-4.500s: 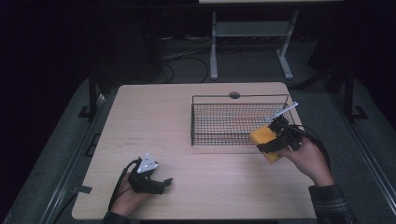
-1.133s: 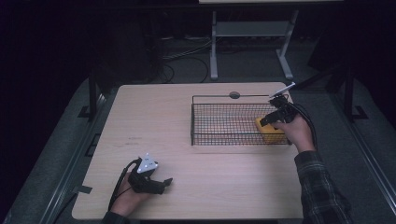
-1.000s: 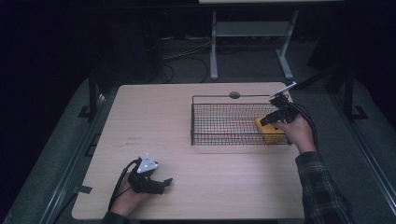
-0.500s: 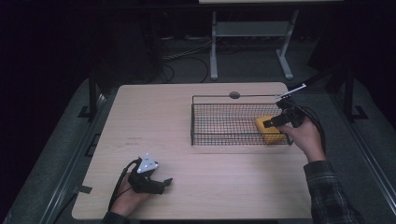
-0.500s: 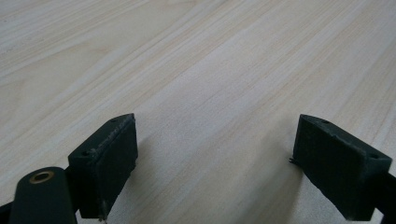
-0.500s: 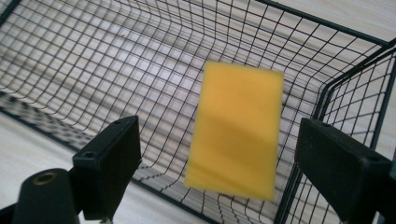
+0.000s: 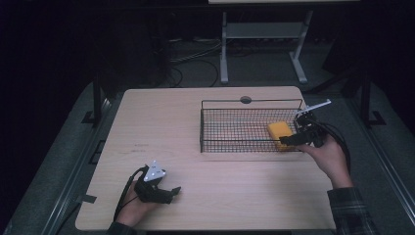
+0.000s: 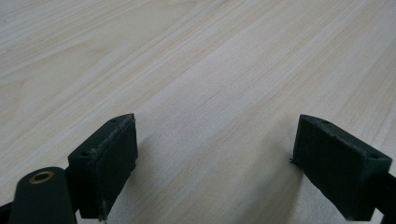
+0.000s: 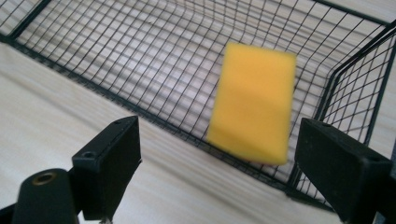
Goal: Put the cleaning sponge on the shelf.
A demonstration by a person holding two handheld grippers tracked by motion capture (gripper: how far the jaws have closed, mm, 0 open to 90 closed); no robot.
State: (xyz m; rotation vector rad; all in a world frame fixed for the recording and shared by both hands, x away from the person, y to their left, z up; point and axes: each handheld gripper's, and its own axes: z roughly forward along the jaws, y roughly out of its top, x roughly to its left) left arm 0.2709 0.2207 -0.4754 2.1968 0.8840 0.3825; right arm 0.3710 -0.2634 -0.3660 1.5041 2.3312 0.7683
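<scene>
yellow sponge (image 9: 252,102) in wire basket (image 7: 235,142), right gripper (image 7: 293,139) wide open, empty

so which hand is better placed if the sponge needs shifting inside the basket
Right: its tool is open beside the basket, close to the yellow sponge. The left tool rests on the table, far off.
</scene>
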